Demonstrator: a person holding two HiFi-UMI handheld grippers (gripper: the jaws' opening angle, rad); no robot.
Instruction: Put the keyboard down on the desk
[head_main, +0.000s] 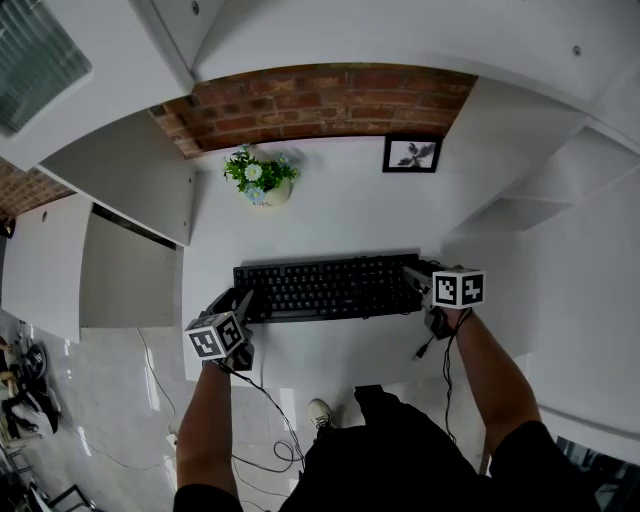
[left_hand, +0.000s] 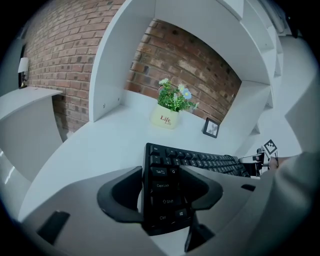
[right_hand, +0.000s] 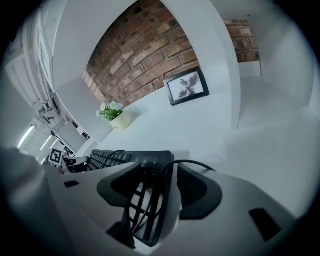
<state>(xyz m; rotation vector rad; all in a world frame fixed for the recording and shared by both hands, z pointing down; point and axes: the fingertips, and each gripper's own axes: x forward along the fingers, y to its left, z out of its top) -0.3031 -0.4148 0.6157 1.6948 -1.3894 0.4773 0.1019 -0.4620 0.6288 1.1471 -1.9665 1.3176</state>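
The black keyboard (head_main: 330, 288) lies lengthwise across the white desk (head_main: 330, 220), with one gripper at each end. My left gripper (head_main: 243, 300) is shut on its left end: in the left gripper view the Tab, Caps Lock and Shift keys (left_hand: 162, 186) sit between the pads. My right gripper (head_main: 415, 280) is at the right end. In the right gripper view the keyboard's end (right_hand: 150, 200) stands between the jaws, with a pale gap between it and the right pad. The keyboard's black cable (right_hand: 190, 164) loops over that jaw.
A potted plant (head_main: 260, 178) in a cream pot and a small framed picture (head_main: 411, 154) stand at the desk's back, below the brick wall. White shelving surrounds the desk. Cables (head_main: 270, 420) hang off the front edge towards the floor.
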